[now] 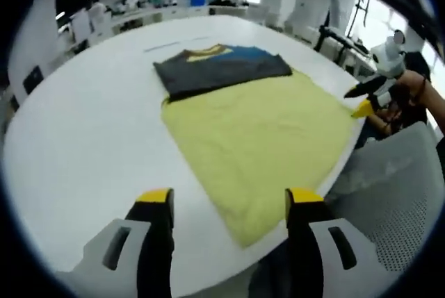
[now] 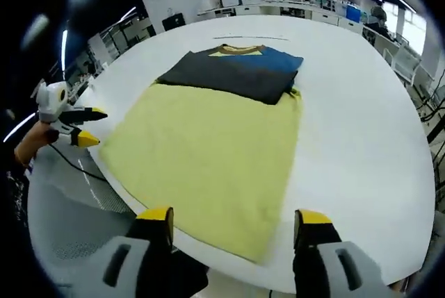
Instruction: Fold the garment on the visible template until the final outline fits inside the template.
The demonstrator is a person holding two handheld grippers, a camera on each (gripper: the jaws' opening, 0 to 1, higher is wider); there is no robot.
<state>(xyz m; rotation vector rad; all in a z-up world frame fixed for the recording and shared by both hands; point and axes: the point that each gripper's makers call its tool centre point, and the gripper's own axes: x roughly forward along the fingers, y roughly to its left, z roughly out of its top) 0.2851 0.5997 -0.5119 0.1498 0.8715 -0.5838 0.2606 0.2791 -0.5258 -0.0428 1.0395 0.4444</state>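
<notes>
A folded garment [image 1: 222, 69] [image 2: 233, 69], dark grey with a blue part and a yellow collar, lies flat at the far end of the yellow template [image 1: 257, 138] [image 2: 208, 152]. Its far half rests on the white table beyond the template. My left gripper [image 1: 229, 201] [image 2: 89, 126] hovers open at the table's near edge, with nothing between its jaws. My right gripper [image 2: 233, 218] [image 1: 360, 100] is also open and empty, off the template's side edge. Neither gripper touches the cloth.
The round white table [image 1: 83, 138] [image 2: 361, 124] carries the template, whose near corner hangs slightly over the rim. A grey mesh chair [image 1: 396, 194] [image 2: 69, 208] stands close by the table's edge. A hand [image 2: 31, 142] holds the left gripper. Desks and equipment stand far behind.
</notes>
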